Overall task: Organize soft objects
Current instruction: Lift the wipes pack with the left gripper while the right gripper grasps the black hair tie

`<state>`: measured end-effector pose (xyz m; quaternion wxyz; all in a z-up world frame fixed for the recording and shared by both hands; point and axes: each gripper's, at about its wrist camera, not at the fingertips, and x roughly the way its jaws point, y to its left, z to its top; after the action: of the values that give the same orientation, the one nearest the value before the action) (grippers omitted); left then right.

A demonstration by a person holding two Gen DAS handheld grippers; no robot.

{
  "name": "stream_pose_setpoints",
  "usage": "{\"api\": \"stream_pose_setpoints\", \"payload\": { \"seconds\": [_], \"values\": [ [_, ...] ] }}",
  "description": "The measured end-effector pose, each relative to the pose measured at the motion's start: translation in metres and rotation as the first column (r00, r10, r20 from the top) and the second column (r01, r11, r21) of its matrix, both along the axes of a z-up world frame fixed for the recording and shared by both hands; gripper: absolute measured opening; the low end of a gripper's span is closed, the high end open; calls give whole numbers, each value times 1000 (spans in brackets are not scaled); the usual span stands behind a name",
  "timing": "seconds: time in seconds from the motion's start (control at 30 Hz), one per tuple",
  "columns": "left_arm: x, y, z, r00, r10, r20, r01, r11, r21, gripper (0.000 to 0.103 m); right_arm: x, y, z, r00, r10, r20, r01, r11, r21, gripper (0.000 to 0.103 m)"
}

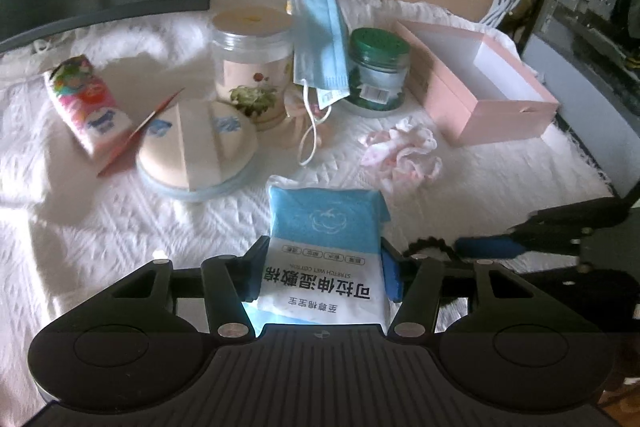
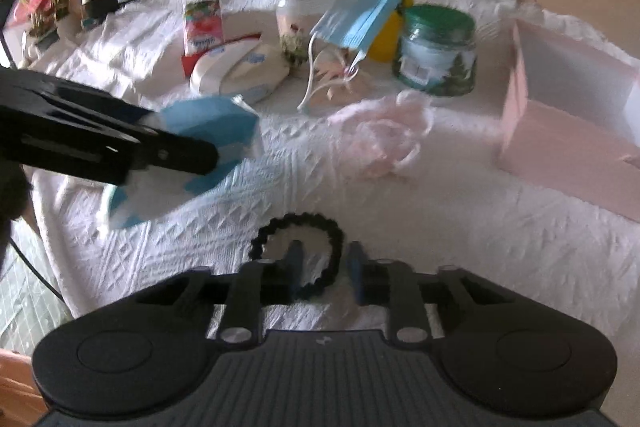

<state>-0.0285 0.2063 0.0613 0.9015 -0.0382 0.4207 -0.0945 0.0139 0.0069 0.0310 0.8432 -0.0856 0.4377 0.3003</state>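
Two grippers at work: each is seen loaded.
Left gripper (image 1: 322, 267): pads are pressed on the sides of the cotton pad pack (image 1: 326, 251), long axis lined up with the fingers, blue end pointed away.
Right gripper (image 2: 326, 267): fingers are drawn close, one strand of the black scrunchie (image 2: 304, 251) pinched between them, just over the white quilt (image 2: 480, 247).
Key relation: the open pink box (image 2: 560, 115) is found ahead and to the right of both loads; the right gripper is judged nearer.
Pink scrunchie (image 2: 384, 135): one, loose on the quilt, between the black scrunchie and the box.
Count: two scrunchies, one pack, one box, one blue face mask (image 2: 372, 7) draped over the jars, two jars.
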Motion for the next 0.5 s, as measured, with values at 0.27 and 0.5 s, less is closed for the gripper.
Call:
{"api": "stream_pose_setpoints", "payload": {
  "seconds": [0.27, 0.5],
  "values": [
    [-4, -18, 15, 994, -106, 9, 106, 994, -28, 59, -13, -47, 36, 995, -68, 72, 68, 998, -2, 7],
    [45, -62, 65, 971, -193, 141, 216, 960, -175, 59, -7, -116, 98, 943, -218, 250, 223, 975, 6, 4]
  ]
}}
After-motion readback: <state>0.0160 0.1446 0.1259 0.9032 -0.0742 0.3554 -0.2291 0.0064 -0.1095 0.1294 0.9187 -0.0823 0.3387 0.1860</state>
